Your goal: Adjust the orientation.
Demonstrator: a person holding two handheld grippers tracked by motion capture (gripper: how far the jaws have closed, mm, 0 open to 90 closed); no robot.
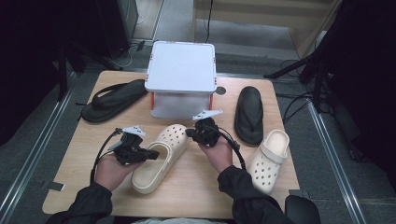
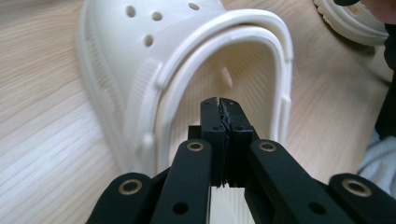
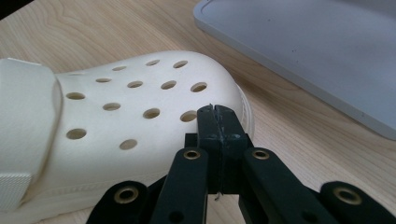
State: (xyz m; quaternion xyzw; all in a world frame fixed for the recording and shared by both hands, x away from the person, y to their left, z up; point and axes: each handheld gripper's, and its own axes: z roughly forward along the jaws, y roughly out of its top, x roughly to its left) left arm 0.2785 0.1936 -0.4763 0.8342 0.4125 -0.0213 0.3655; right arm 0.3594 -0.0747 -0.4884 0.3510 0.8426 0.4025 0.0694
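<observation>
Left tool [image 1: 148, 153]: jaws pressed together, nothing between them, tips at the heel opening of the cream clog [image 1: 161, 156]. In the left gripper view the left tool [image 2: 219, 103] points into that opening, over the rim.

Right tool [image 1: 190, 132]: jaws likewise closed flat, empty, tips at the clog's perforated toe. The right gripper view puts the right tool [image 3: 215, 111] just over the toe holes; contact cannot be told.

Clog lies mid-bench, toe toward the white box [image 1: 182, 77], heel toward the person.

Second cream clog [image 1: 268, 158] right of the first, near the bench edge. One black sandal [image 1: 249, 114] beyond it; another black sandal [image 1: 114, 99] left of the box.

Bench [image 1: 196, 191]: pale wood grain, rounded corners. Around it grey floor [image 1: 28, 154], metal rails either side, cables and dark stands behind.
</observation>
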